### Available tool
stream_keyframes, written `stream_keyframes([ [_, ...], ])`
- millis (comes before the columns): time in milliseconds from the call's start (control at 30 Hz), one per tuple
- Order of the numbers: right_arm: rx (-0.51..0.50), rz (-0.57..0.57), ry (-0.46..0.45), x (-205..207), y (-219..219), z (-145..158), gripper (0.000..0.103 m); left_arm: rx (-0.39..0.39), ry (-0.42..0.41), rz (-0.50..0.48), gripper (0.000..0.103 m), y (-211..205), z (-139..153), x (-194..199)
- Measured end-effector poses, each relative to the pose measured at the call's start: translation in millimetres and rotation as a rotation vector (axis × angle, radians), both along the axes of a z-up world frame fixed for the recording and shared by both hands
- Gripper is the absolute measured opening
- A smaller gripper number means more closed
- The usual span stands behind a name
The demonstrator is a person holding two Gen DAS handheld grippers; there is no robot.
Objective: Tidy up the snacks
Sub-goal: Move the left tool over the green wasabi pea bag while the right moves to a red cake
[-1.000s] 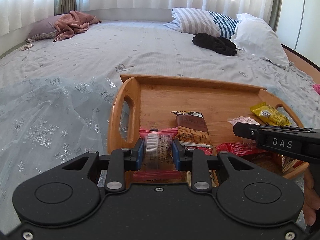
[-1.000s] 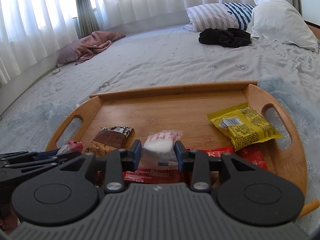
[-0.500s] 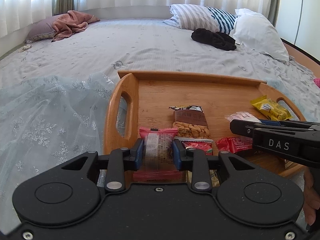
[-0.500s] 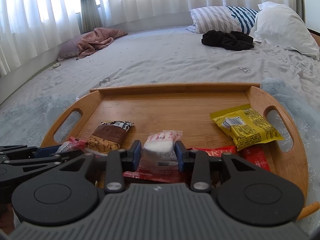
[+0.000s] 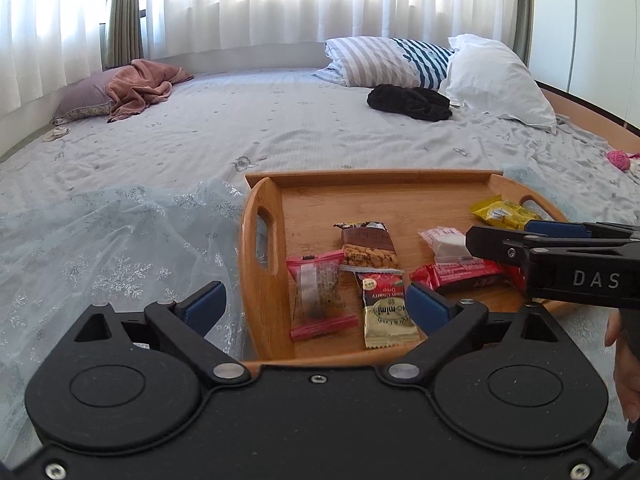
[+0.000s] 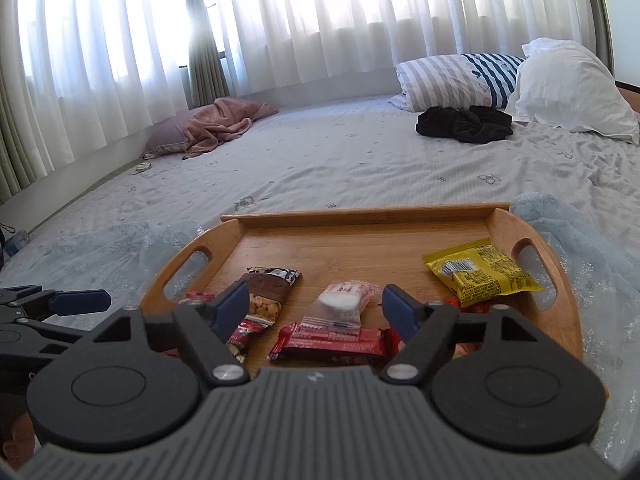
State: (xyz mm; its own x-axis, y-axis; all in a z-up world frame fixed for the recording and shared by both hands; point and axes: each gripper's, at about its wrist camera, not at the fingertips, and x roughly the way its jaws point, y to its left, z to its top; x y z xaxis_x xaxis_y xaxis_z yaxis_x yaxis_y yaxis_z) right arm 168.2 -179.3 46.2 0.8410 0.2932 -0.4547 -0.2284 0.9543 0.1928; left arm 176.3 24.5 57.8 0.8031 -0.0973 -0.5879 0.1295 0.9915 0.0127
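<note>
Snacks, all lying flat on the wooden tray, which sits on the bed over a pale lace cloth; you have them grouped toward the tray's near edge. Item one: pink-edged wrapped candy, nearest the tray's left handle; it lies between your left gripper's blue pads, untouched by either; those jaws are opening, already spread wide. Item two: gold-and-red cherry drop packet, just beside the candy on its right. Item three: brown peanut bar packet, farther in, its near end overlapping the top of the cherry packet. Item four: white cake in a clear pink-printed wrapper, mid-tray; it lies ahead of your right gripper, between the line of its pads without contact; those jaws are likewise opening, standing well apart. Item five: long red bar wrapper, crosswise at the near edge, the white cake's wrapper resting on it. Item six: yellow packet, by the right handle, apart from the rest.

Surroundings: striped pillow and white pillow at the head; black garment in front of them; pink blanket far left; white curtains behind.
</note>
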Motion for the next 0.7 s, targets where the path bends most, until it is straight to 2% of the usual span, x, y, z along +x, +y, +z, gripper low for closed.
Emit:
stream_keyframes([
  [100,-0.017,0.016,-0.025,-24.3,0.6,1.2,0.093,0.007,0.002,-0.004,0.1,2.5,0.2,-18.4],
  [300,-0.018,0.021,-0.081,-71.5,-2.7,-4.3,0.101,-0.053,0.058,-0.022,0.102,11.1,-10.5,-41.4],
  [700,-0.011,0.023,-0.109,-143.2,-2.9,-36.2,0.103,-0.055,0.08,0.003,0.102,7.1,-37.1,-46.1],
])
